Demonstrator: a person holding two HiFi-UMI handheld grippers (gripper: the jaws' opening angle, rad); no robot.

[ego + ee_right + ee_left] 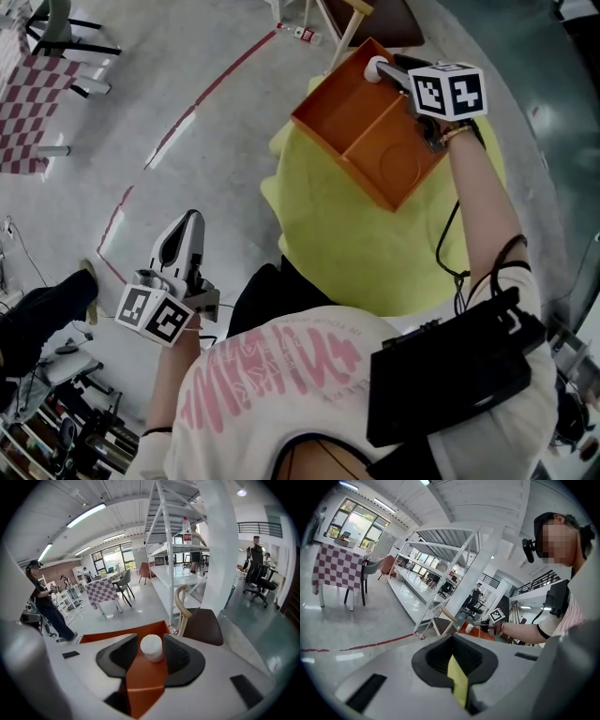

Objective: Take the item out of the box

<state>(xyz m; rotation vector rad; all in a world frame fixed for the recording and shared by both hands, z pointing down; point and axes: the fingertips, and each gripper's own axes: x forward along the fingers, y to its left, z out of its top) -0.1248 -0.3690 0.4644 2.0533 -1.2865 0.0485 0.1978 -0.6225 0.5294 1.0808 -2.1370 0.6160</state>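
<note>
An orange box (375,141) with two compartments lies on a yellow cloth (356,253). At its far corner stands a small white cylinder (375,67), the item. My right gripper (386,75) reaches into that corner. In the right gripper view the white item (151,647) stands between the two dark pads of the right gripper (151,657) over the box's orange floor (143,681); the jaws are open round it. My left gripper (186,230) hangs over the floor at the lower left, well away from the box, jaws together. The left gripper (453,660) holds nothing.
A wooden chair with a brown seat (204,625) stands just beyond the box. Red tape (197,103) runs across the grey floor. A checkered table (33,103) is at the far left, and white shelving (180,550) rises behind. A person (44,604) stands at the left.
</note>
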